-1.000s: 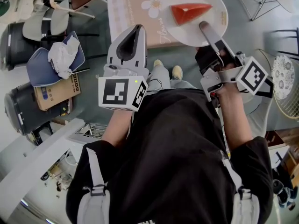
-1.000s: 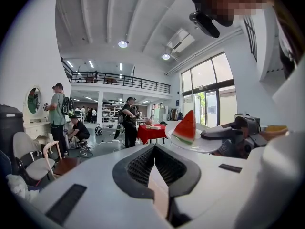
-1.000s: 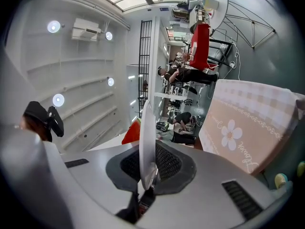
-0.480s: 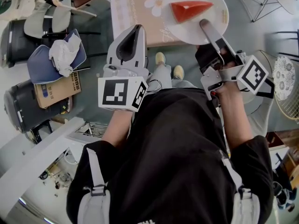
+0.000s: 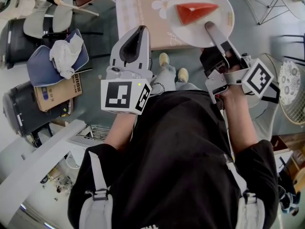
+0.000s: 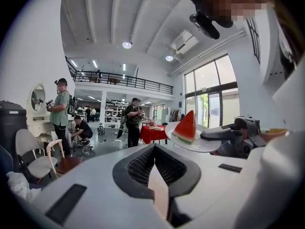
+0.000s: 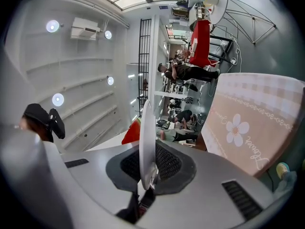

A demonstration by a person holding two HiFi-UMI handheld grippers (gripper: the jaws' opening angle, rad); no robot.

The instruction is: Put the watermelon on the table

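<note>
Rightward the table [image 5: 143, 13] has drifted slightly at top centre; right gripper [image 5: 208, 27] clamps the rim of the white plate [image 5: 221, 4] carrying the watermelon [image 5: 194, 12] over the table's edge; left gripper [image 5: 140, 30] is closed, empty; cardboard box [image 5: 55, 94] at left.

Head view steeply down; gripper views close, sharing plate [image 6: 200, 146].

— What's down on the floor to the left?
— A cardboard box [image 5: 55, 95], just beside a blue seat [image 5: 40, 71] with a crumpled white cloth [image 5: 64, 56] on it.
— And farther off?
— People standing near a red tablecloth [image 6: 153, 133].
</note>
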